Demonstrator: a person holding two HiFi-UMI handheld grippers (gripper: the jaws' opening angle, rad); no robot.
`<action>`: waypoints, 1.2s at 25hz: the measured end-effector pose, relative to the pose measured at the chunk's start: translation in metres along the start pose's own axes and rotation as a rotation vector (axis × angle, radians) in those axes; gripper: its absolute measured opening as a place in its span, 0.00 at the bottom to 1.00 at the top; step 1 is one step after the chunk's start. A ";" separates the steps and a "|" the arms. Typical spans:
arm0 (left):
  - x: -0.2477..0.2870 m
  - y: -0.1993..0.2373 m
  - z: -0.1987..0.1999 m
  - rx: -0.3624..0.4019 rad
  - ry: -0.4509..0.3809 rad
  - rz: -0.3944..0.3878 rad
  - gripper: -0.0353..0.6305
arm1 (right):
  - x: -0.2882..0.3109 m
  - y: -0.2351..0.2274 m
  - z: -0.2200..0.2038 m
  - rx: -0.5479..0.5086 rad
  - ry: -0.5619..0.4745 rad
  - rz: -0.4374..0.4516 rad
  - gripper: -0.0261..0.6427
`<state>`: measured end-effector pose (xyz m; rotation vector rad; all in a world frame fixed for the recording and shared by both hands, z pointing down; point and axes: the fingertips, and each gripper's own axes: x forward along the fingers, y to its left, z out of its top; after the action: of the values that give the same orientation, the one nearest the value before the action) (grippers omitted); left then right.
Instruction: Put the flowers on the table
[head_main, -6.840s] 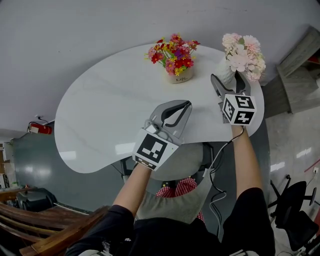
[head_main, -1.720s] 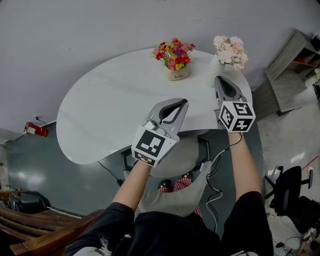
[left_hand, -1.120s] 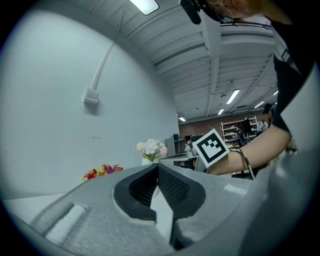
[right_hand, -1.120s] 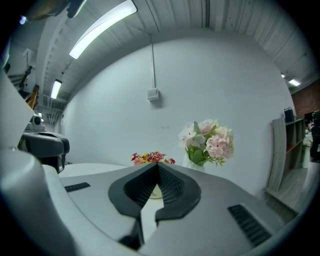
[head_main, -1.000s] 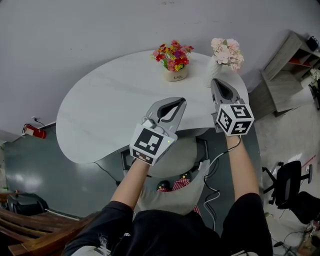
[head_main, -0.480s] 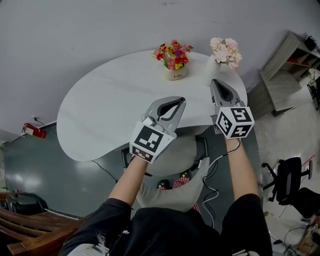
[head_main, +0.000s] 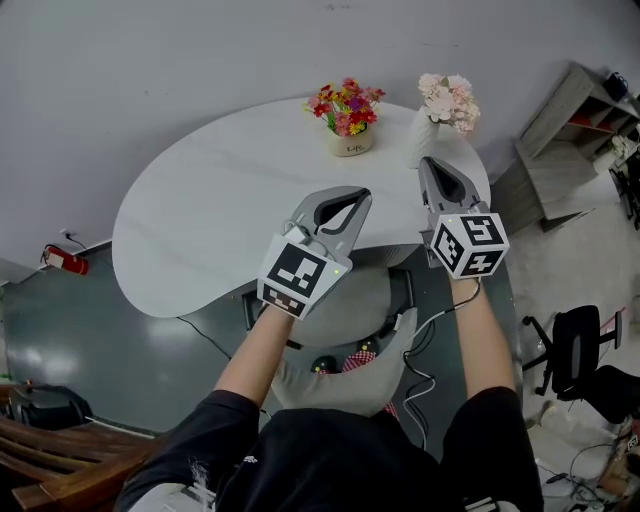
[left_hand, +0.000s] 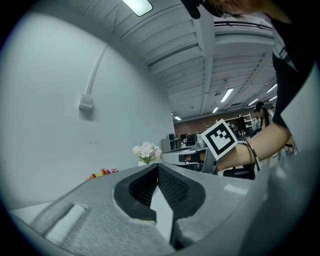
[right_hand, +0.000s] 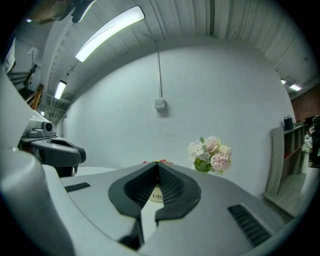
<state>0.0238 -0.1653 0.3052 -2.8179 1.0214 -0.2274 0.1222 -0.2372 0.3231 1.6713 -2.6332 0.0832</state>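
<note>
Table (head_main: 200, 220): we see a smooth, glossy white top, rounded like a bean; both flower pieces stand on its far side.
Left gripper (head_main: 362, 193): grey moulded plastic with dark ribbed pads (left_hand: 172, 187); its jaws are pressed together at the tips with nothing between them, above the table's near edge.
Right gripper (head_main: 428, 160): same build, jaws closed tip to tip and empty, near the white vase (head_main: 424, 138) but apart from it.
Pink flowers (head_main: 447, 97): soft pale blooms, upright in that slim vase by the table's right edge.
Colourful flowers (head_main: 346, 108): we make out tiny red, yellow and purple blossoms in a squat cream pot (head_main: 350, 145), left of the vase.
</note>
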 end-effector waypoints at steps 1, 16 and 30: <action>-0.001 0.000 0.001 0.000 -0.003 0.000 0.06 | -0.001 0.001 0.002 0.000 -0.002 0.001 0.06; -0.026 0.004 0.011 -0.005 -0.020 0.023 0.06 | -0.017 0.037 0.017 -0.023 -0.013 0.036 0.06; -0.039 -0.004 0.019 0.007 -0.024 0.002 0.06 | -0.040 0.054 0.027 -0.042 -0.018 0.029 0.06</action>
<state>0.0003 -0.1363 0.2839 -2.8062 1.0166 -0.1967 0.0902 -0.1797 0.2925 1.6296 -2.6530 0.0126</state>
